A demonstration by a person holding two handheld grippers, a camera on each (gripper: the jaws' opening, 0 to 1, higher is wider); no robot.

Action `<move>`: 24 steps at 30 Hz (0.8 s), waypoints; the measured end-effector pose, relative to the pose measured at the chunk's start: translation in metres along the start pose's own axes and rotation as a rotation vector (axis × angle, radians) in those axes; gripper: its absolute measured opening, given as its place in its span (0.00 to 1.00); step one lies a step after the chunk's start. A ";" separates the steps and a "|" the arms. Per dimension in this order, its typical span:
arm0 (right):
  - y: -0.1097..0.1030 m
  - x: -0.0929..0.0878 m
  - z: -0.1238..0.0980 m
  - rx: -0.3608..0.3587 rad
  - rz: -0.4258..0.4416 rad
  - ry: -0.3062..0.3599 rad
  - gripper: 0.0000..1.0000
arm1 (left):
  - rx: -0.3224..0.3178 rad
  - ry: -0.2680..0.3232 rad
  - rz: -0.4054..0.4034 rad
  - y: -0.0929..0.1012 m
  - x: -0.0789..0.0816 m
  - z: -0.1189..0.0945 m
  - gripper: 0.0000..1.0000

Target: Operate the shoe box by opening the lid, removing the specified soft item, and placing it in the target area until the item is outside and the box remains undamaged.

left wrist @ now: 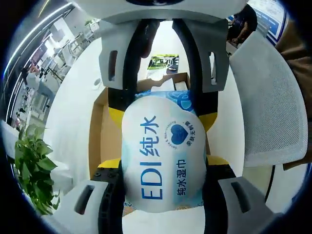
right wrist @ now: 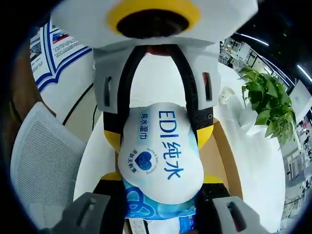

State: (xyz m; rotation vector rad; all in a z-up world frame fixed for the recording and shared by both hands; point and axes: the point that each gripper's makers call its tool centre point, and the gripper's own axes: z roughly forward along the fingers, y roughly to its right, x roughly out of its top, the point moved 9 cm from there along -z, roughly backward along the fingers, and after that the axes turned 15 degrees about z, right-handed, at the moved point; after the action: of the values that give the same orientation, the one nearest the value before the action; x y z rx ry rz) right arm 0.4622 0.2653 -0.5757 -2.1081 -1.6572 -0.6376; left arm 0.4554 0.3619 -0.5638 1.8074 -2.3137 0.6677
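Holding the centre of both views is the wet-wipe pack (left wrist: 163, 156), a soft white and blue packet printed "EDI", pinched between the two grippers facing each other. In the left gripper view the left gripper (left wrist: 163, 192) rises from the bottom edge with its jaws clamped on the near end of the pack, while the right gripper (left wrist: 163, 63) reaches down from the top of the frame onto the far end. The right gripper view mirrors this: the right gripper (right wrist: 161, 197) grips the near blue end of the pack (right wrist: 161, 151), and the left gripper (right wrist: 158, 78) meets it from the top. The pack's long axis runs from one gripper to the other, so neither is nearer; both are touching it.

Behind the pack, in the middle and left of the left gripper view, sits the open shoe box (left wrist: 100, 131), brown cardboard on a white table (left wrist: 73, 112). The pack looks raised above the box's opening, though whether it is fully clear of the walls is hard to judge. Something pale (left wrist: 168, 87) appears to remain inside the box at upper centre. A grey mesh chair (left wrist: 275, 112) stands at right, a leafy plant (left wrist: 34, 165) at lower left.
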 end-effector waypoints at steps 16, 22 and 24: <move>-0.004 -0.069 -0.043 -0.063 0.116 0.004 0.54 | -0.060 0.033 0.111 -0.007 0.066 0.035 0.64; -0.006 -0.099 -0.058 -0.082 0.161 -0.004 0.54 | -0.089 0.051 0.150 -0.009 0.093 0.054 0.64; -0.006 -0.107 -0.062 -0.087 0.172 -0.005 0.54 | -0.097 0.058 0.162 -0.009 0.103 0.060 0.64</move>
State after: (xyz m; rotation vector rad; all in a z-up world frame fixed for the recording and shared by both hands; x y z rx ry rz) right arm 0.4276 0.1467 -0.5852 -2.2845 -1.4539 -0.6607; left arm 0.4461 0.2435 -0.5775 1.5518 -2.4268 0.6086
